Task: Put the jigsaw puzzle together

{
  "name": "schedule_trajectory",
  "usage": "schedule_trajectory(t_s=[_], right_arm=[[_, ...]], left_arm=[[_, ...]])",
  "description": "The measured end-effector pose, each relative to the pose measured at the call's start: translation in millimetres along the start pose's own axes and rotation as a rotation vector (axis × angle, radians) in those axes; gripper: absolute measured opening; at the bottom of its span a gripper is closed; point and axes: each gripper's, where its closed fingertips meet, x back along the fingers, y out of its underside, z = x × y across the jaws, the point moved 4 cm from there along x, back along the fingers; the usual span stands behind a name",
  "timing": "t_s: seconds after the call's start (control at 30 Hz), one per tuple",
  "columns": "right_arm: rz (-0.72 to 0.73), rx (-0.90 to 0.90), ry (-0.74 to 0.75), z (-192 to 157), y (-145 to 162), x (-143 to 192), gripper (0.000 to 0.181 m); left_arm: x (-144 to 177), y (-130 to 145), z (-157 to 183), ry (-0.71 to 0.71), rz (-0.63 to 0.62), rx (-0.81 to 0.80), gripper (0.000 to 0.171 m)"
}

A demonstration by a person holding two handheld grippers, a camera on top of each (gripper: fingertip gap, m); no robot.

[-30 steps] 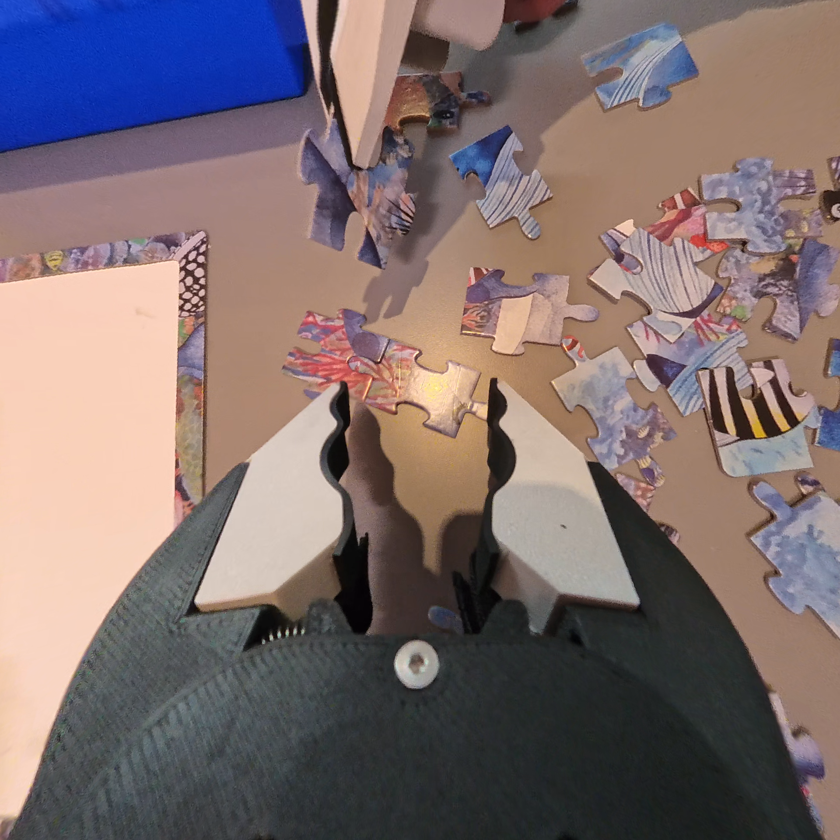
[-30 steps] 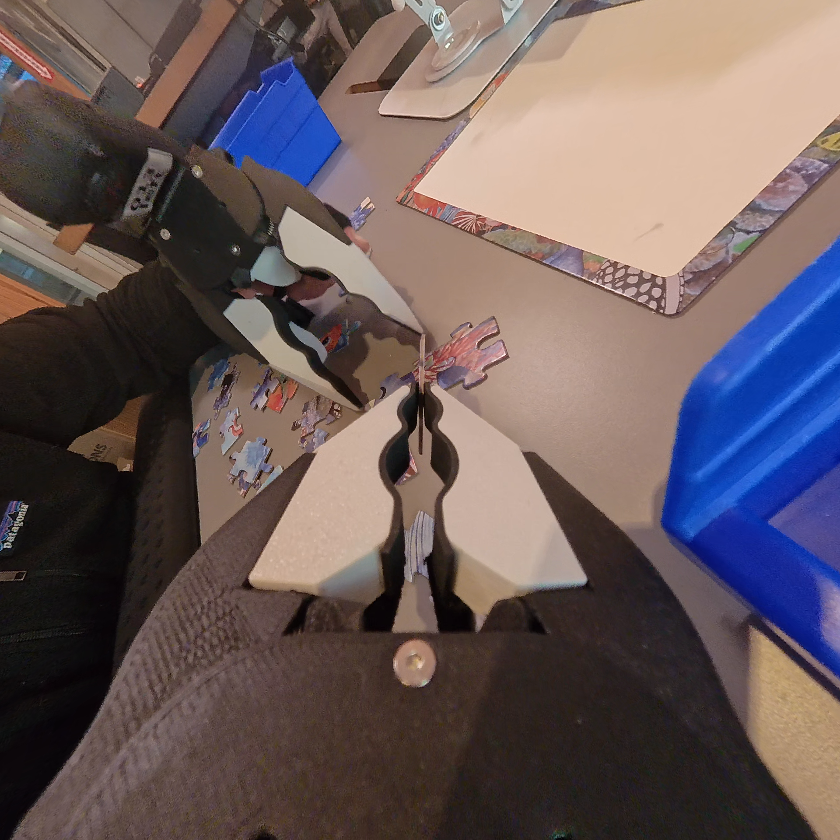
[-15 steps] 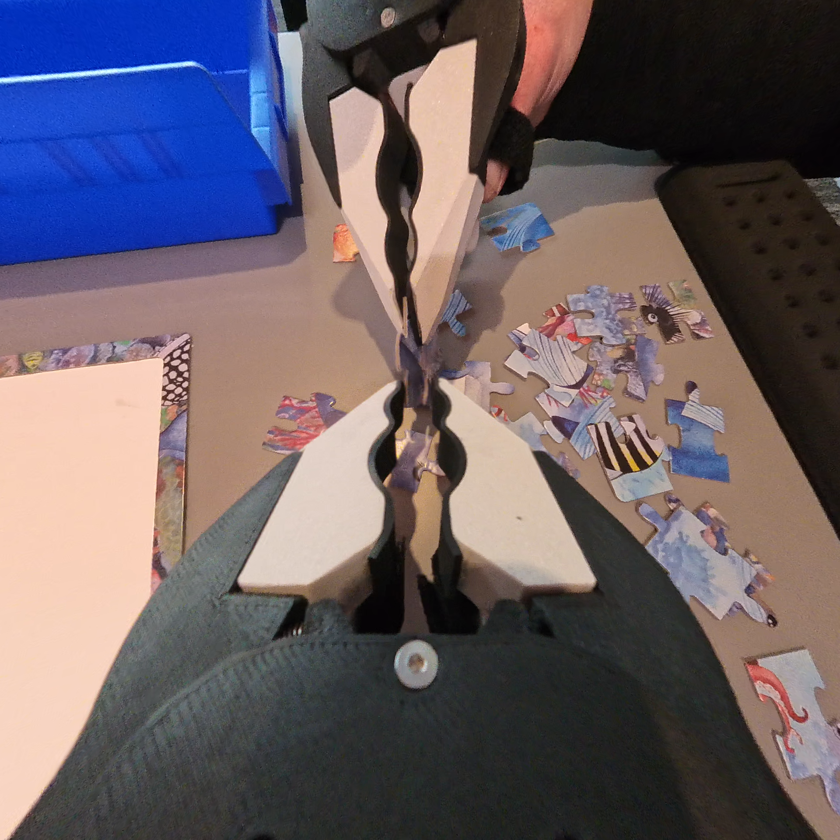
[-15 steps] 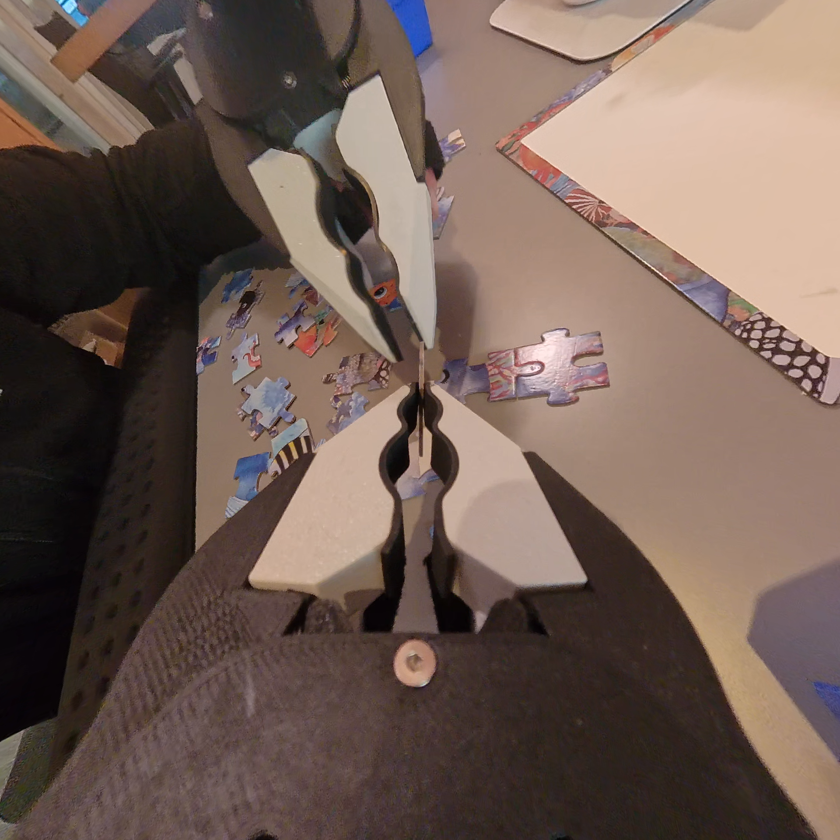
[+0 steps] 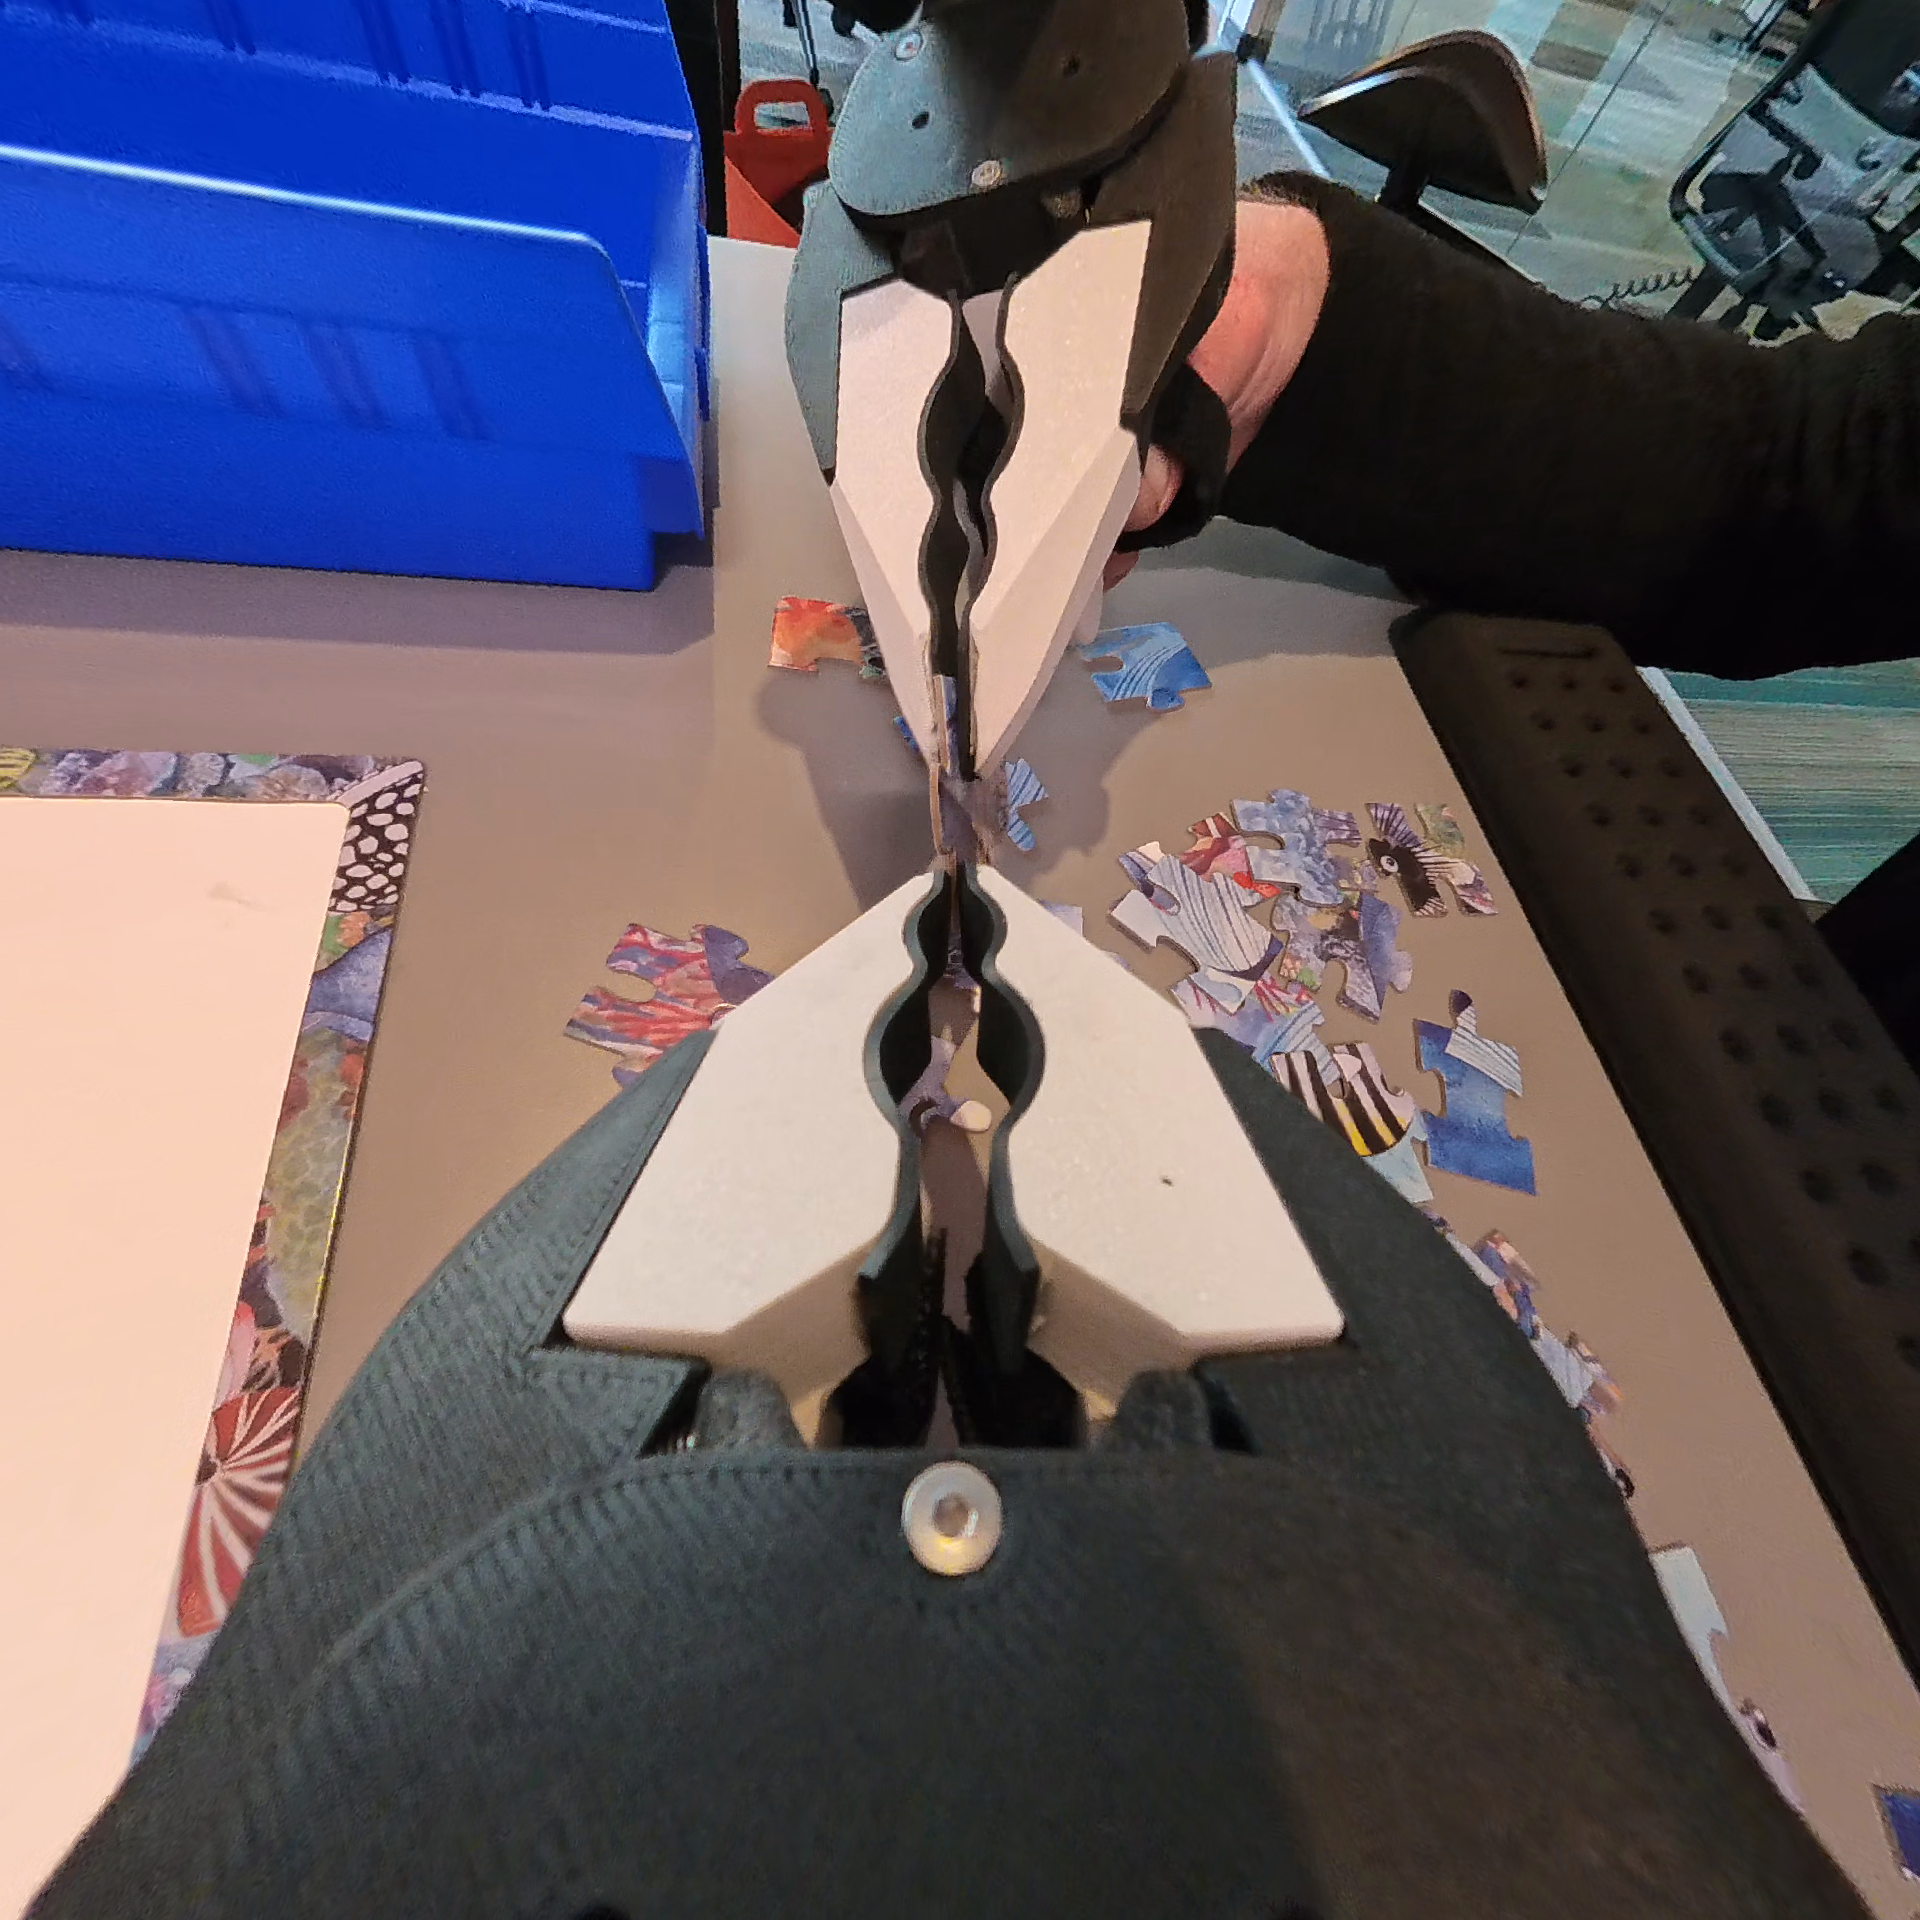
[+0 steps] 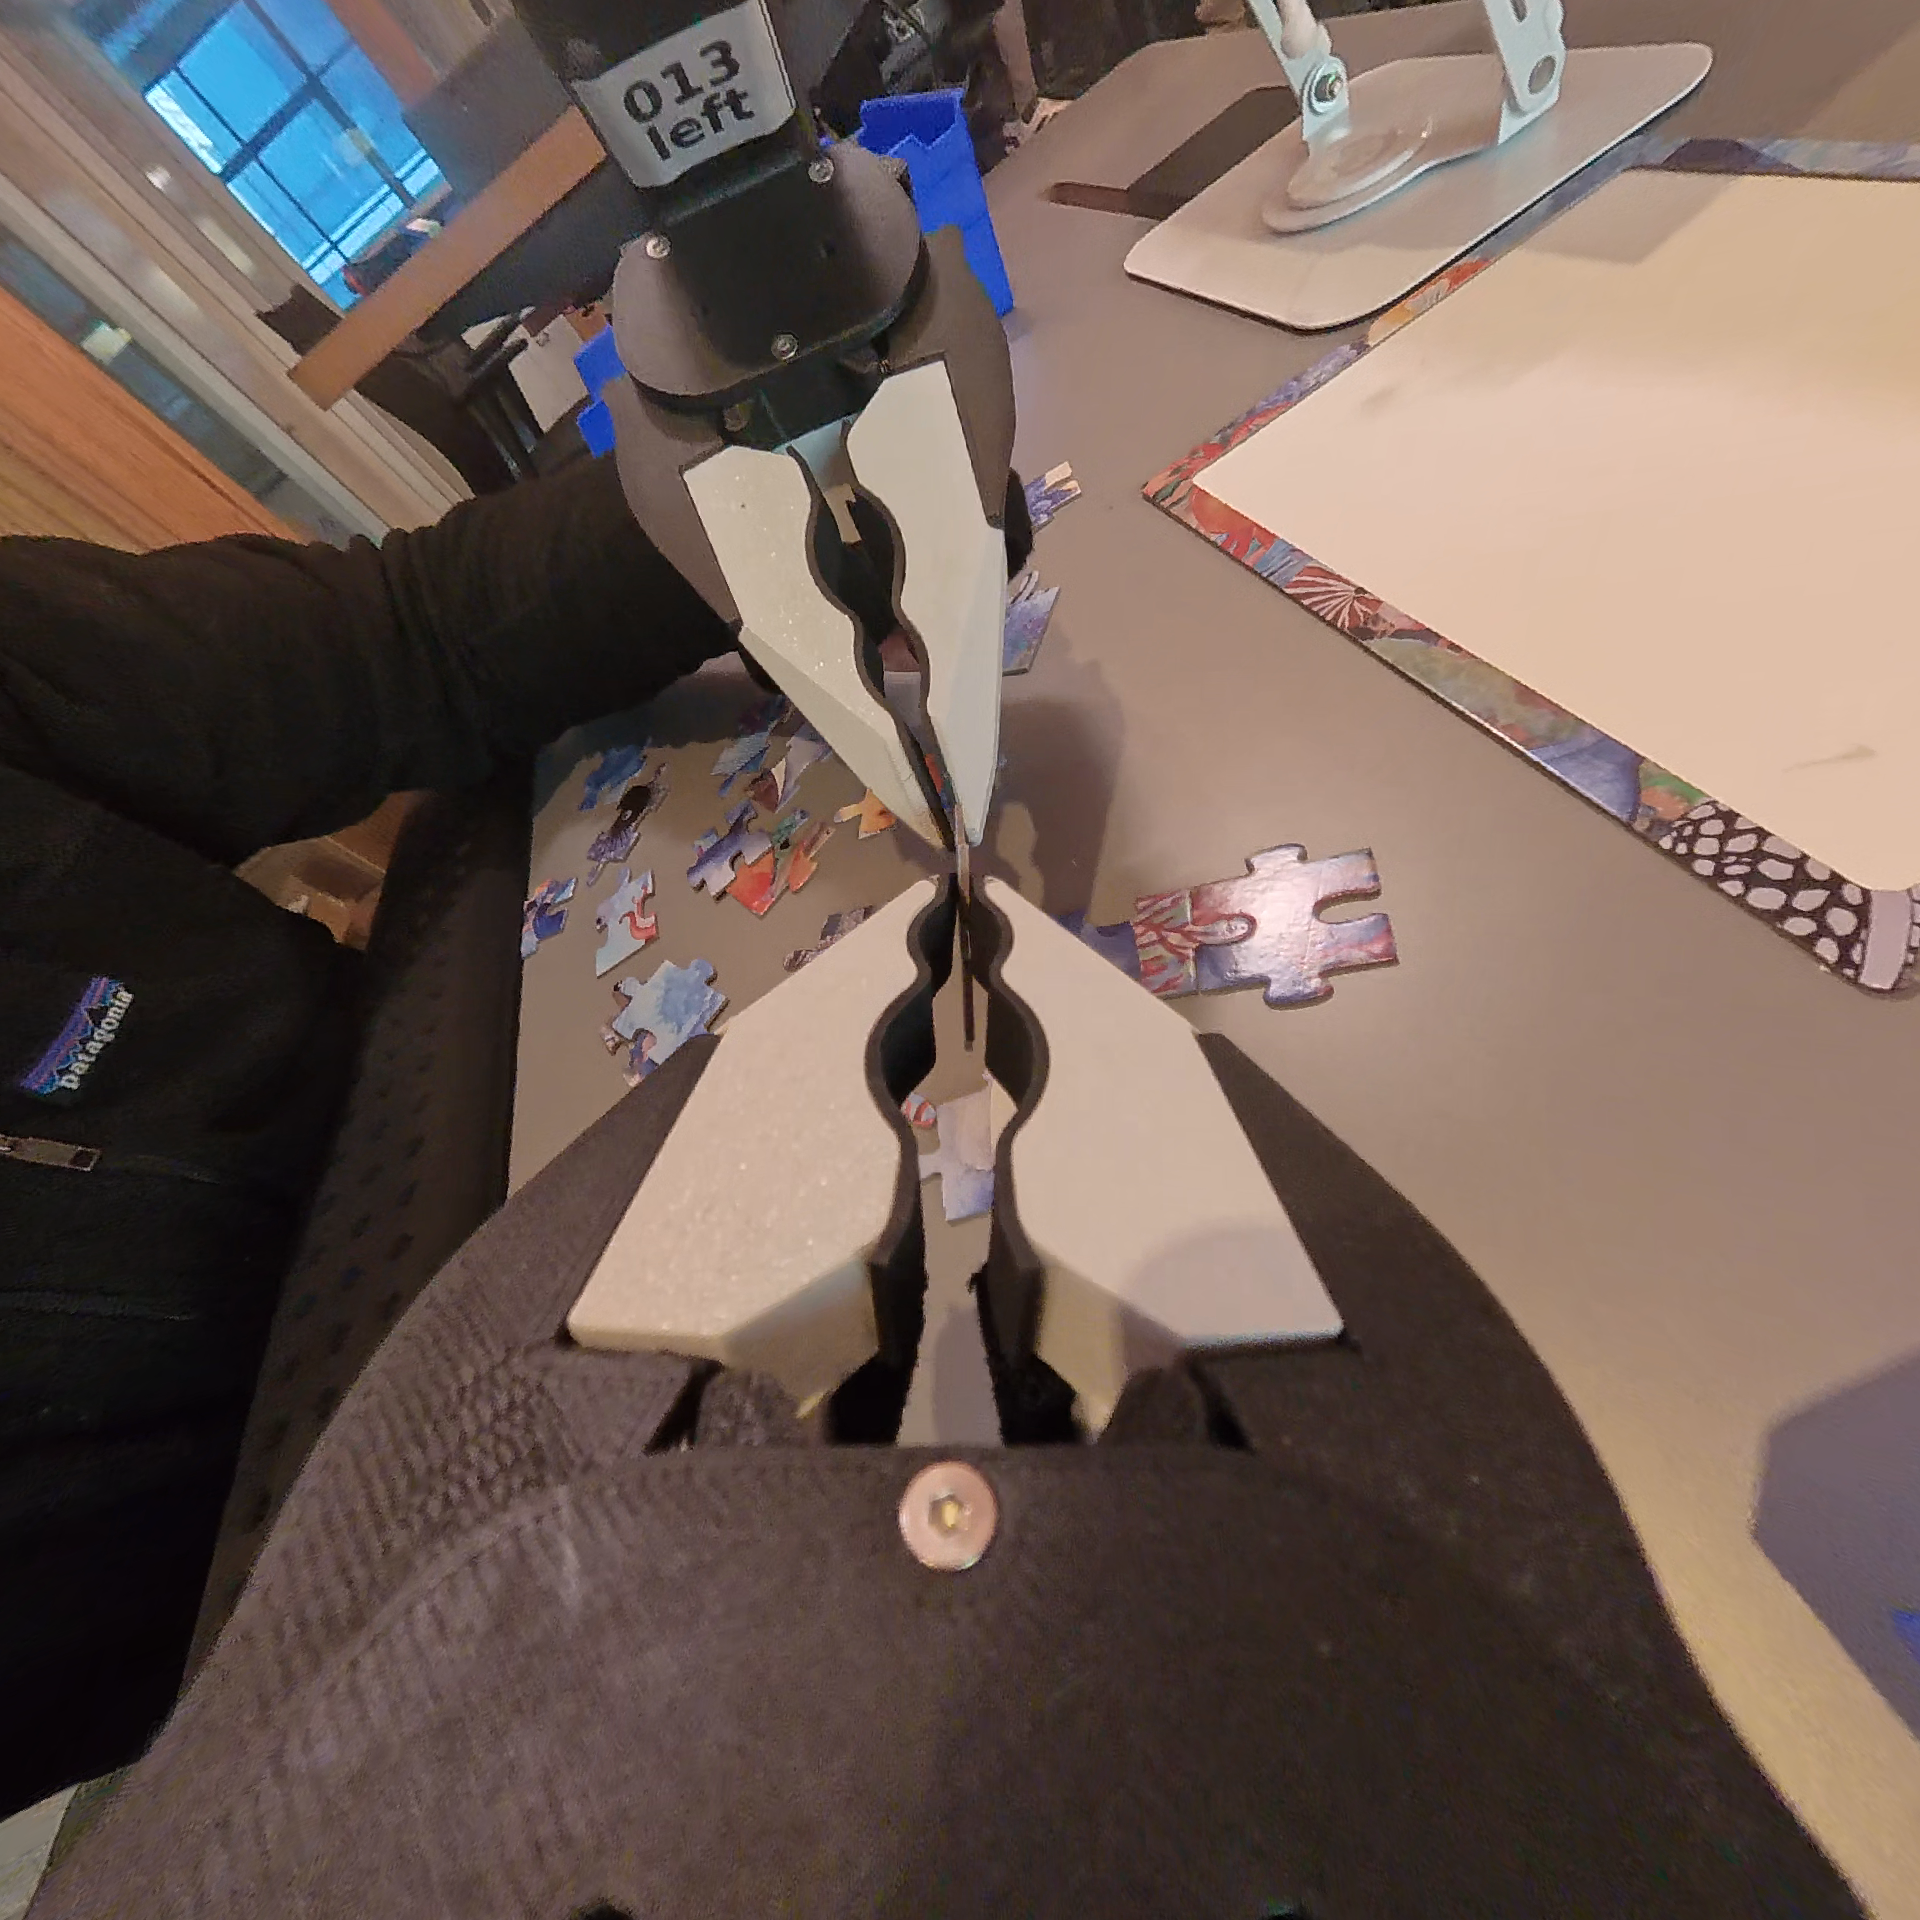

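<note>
While both grippers meet tip to tip above the table (image 5: 582, 686):
left gripper (image 5: 958, 883): clenched on piece (image 5: 961, 821)
right gripper (image 6: 961, 883): clamped on the same edge-on piece, probably
piece: held upright between tips, off table
loose pieces (image 5: 1320, 935): scattered right
joined pair (image 6: 1262, 925): flat, near frame (image 6: 1558, 727)

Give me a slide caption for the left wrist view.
Both grippers, left and right, pinch one upright puzzle piece above the table.

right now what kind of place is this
Probably an office or lab workspace: a grey table with blue bins and a monitor stand, office chairs behind glass, and loose puzzle pieces laid out.
</note>
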Motion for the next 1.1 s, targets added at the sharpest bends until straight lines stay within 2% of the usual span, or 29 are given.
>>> schedule_trajectory(t_s=[0.07,0.13,0.23,0.3,0.33,0.4,0.47,0.53,0.77,0.83,0.9,1.07,1.1], right_arm=[[-0.006,0.008,-0.007,-3,0,-2,0.004],[-0.042,0.011,0.035,-1,3,-3,0.020],[-0.060,0.011,0.065,2,4,3,0.018],[-0.111,0.026,0.085,4,11,7,0.024],[-0.160,0.054,0.111,6,17,8,0.029],[-0.316,0.135,0.176,9,37,6,0.052],[-0.422,0.194,0.210,11,52,1,0.064],[-0.509,0.250,0.233,12,64,-5,0.069],[-0.548,0.375,0.233,8,69,-15,0.041],[-0.543,0.377,0.233,8,68,-16,0.037],[-0.548,0.380,0.230,9,69,-14,0.012],[-0.544,0.379,0.216,8,69,-14,0.013],[-0.548,0.383,0.219,8,70,-13,0.021]], left_arm=[[2,1,2,0.009,-0.012,0.005,0.000],[8,4,1,-0.011,-0.040,0.004,0.000],[25,15,-2,-0.028,-0.093,0.061,0.000],[37,24,-7,-0.038,-0.109,0.124,0.000],[43,29,-9,-0.043,-0.106,0.148,0.000],[53,39,-9,-0.013,-0.108,0.226,0.000],[58,51,-9,0.003,-0.124,0.291,0.000],[61,63,-10,0.017,-0.151,0.352,0.000],[67,74,-20,-0.012,-0.155,0.418,0.000],[68,75,-22,-0.023,-0.159,0.416,0.005],[68,77,-25,-0.045,-0.161,0.416,0.009],[71,78,-29,-0.097,-0.175,0.389,0.018],[72,76,-28,-0.103,-0.173,0.378,0.019]])
